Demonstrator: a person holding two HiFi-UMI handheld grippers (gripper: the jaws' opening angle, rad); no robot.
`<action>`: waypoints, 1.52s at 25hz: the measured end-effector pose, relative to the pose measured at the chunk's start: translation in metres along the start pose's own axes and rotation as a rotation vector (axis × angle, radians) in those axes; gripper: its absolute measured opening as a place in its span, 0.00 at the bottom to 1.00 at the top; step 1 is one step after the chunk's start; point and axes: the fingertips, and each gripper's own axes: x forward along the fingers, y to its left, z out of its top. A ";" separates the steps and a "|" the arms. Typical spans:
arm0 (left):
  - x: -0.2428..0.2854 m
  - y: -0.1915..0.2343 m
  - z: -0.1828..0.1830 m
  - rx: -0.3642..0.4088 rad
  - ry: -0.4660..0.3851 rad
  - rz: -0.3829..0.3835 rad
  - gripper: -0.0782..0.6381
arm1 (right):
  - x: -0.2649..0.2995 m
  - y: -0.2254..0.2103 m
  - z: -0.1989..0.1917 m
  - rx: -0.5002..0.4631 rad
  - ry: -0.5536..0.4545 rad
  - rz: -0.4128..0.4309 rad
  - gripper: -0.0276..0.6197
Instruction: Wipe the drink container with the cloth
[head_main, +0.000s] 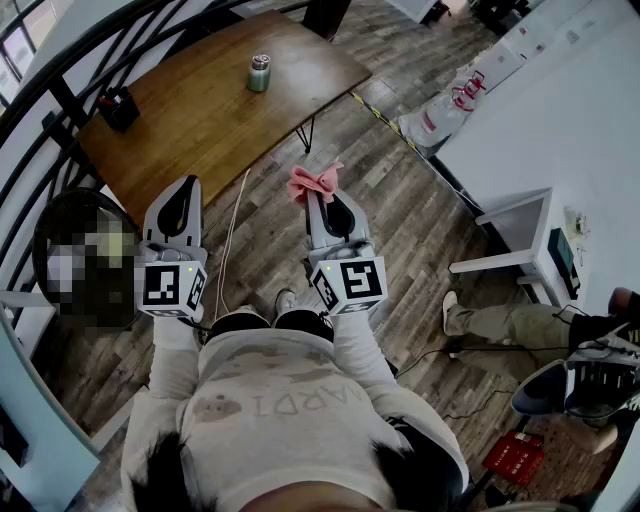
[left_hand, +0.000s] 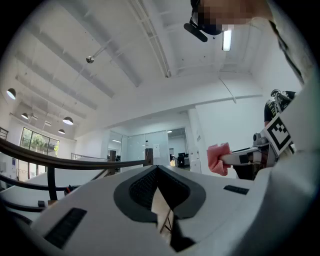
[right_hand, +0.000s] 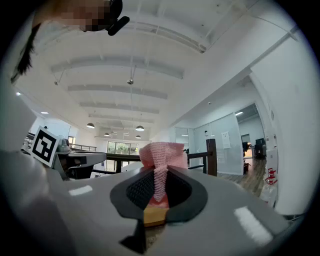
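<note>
My right gripper (head_main: 312, 197) pinched the pink cloth (head_main: 314, 182) at its tips. My left gripper (head_main: 187, 183) had its jaws pressed together on nothing. The drink container (head_main: 259, 73) stood upright on the wooden table (head_main: 200, 130), well apart ahead, with plank floor (head_main: 400, 220) and a pale cord (head_main: 231, 245) between.

Wooden table (head_main: 200, 130) — can (head_main: 259, 73), black box (head_main: 118, 108)
</note>
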 end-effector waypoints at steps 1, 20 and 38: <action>-0.001 0.001 0.000 -0.001 -0.002 -0.002 0.12 | 0.000 0.002 0.000 -0.001 -0.002 -0.002 0.10; -0.006 0.027 -0.005 0.001 -0.012 -0.045 0.12 | 0.007 0.029 -0.003 0.001 -0.014 -0.044 0.10; 0.128 0.064 -0.017 0.016 -0.002 0.005 0.12 | 0.141 -0.051 -0.014 0.008 -0.014 0.040 0.11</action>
